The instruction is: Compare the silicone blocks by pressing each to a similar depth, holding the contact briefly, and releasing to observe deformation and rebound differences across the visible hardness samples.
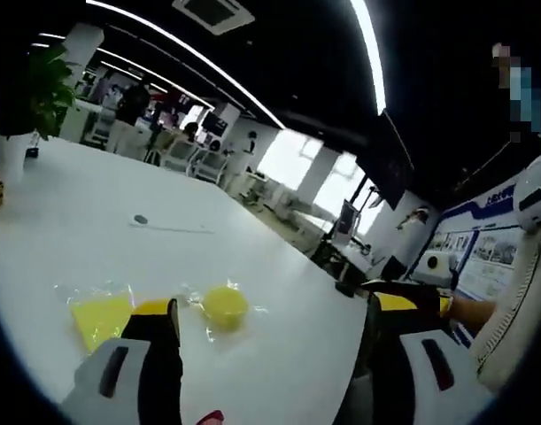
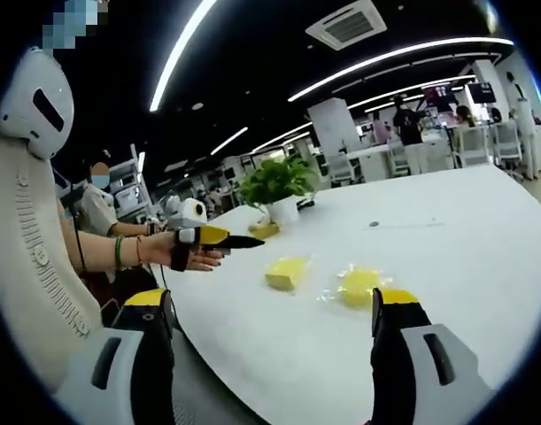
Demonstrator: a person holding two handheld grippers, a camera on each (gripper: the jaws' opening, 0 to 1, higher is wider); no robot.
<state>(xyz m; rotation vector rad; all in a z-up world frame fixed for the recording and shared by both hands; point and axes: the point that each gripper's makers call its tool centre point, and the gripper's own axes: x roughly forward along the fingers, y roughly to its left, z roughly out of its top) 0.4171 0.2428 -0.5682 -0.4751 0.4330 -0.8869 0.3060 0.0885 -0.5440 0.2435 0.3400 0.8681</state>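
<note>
Yellow silicone: a square block (image 2: 288,272) and a round disc (image 1: 225,305), each in clear crinkled wrap, lie on the smooth white bench (image 1: 119,257). Both the left hand-held gripper (image 1: 274,332) and the right hand-held gripper (image 2: 272,319) gape wide, holding nothing.

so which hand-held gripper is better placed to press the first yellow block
Probably the left hand-held gripper: its open jaws sit right at the square block and round block. The right hand-held gripper is further back.

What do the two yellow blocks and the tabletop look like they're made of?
Square yellow block and round yellow block: matte, opaque, rubbery-looking, consistent with silicone; each seems wrapped in clear glossy film, judging by crinkled highlights around them. Table: smooth white top with a soft sheen, probably laminate, though its look leaves that open.
</note>
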